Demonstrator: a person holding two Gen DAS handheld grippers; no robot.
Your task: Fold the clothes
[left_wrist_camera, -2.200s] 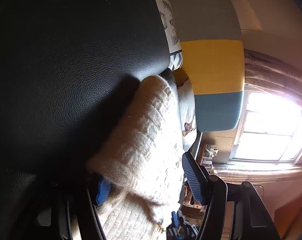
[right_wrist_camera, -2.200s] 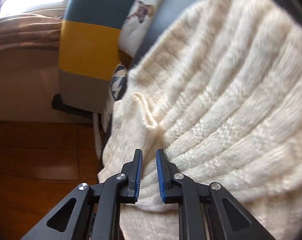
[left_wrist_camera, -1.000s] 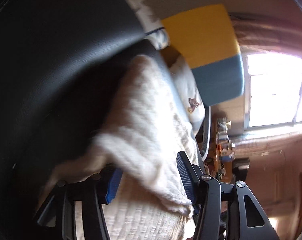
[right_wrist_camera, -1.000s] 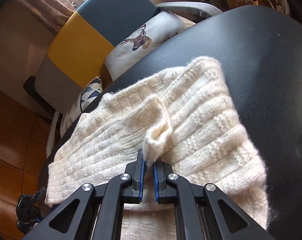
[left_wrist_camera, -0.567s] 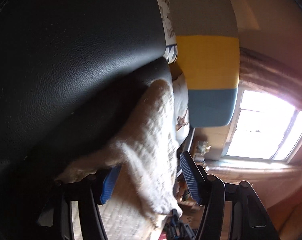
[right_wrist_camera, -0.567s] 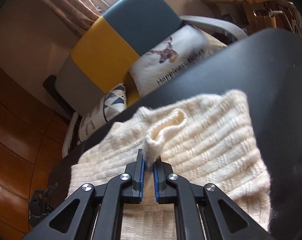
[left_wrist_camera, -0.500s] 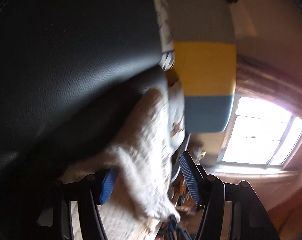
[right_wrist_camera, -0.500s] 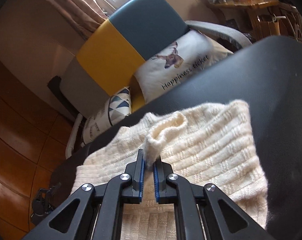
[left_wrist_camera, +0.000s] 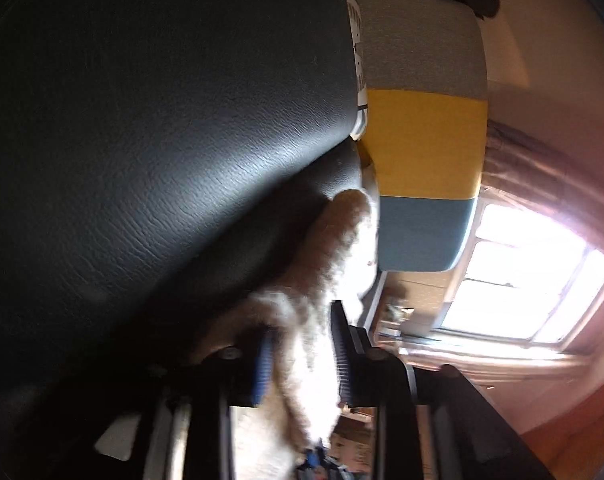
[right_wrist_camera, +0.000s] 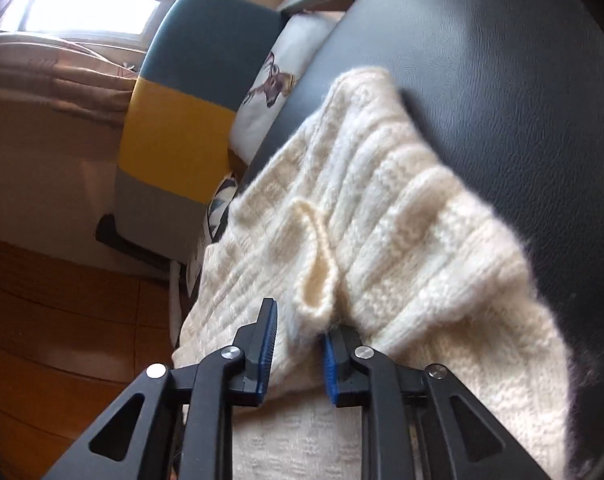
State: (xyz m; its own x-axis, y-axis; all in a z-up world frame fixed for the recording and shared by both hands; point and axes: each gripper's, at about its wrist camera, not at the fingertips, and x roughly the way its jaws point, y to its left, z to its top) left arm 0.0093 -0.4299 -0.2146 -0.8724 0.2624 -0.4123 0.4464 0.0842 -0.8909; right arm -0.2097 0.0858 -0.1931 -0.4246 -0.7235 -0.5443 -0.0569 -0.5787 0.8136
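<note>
With a fold laid on the counter [right_wrist_camera: 501, 60], the right claw [right_wrist_camera: 298, 344] gapes around the sweater [right_wrist_camera: 381, 200] while the left claw [left_wrist_camera: 302, 344], apparently parted too, straddles it; next, regrip an edge.

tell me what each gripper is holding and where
The right gripper holds nothing: jaws open around a rolled edge of the sweater. The left gripper has sweater between its jaws; whether clamped cannot be told.

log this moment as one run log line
step: fold sweater | left gripper: open around cream sweater edge | right gripper: open, sweater fold between its fingers | surface: black cushion
</note>
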